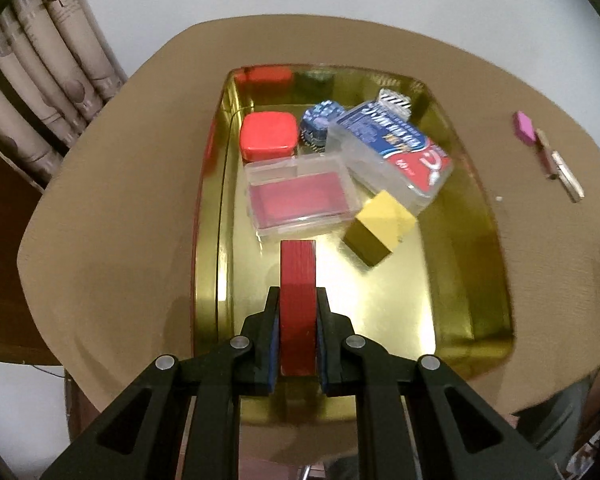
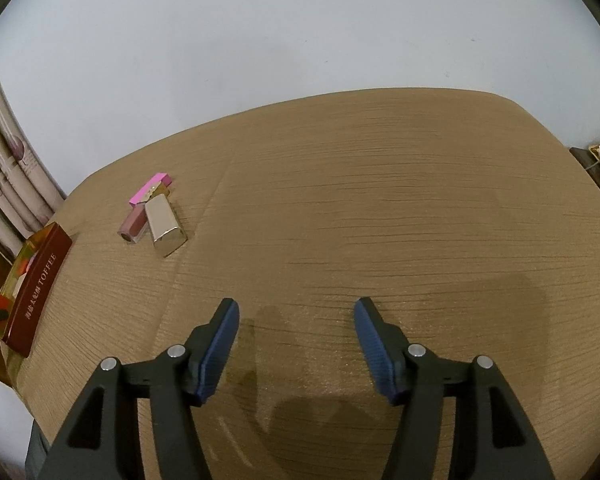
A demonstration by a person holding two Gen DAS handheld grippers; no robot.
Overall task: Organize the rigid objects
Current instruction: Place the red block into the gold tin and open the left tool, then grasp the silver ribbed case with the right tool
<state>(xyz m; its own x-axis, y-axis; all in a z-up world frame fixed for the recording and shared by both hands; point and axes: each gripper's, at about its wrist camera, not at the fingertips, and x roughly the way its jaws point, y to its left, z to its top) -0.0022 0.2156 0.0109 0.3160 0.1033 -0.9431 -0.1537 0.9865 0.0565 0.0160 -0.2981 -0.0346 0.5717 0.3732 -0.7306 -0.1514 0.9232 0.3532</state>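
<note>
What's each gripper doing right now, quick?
Left gripper: closed on the red block, above the gold tin.
Right gripper: open, empty, over the table.

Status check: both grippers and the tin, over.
Left gripper shut on red block, above gold tin. Right gripper open, empty, over table. Yellow block and clear case just ahead.

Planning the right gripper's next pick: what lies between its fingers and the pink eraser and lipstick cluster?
In the right wrist view, only bare tan tablecloth lies between the open right gripper and the cluster; nothing blocks it.
</note>
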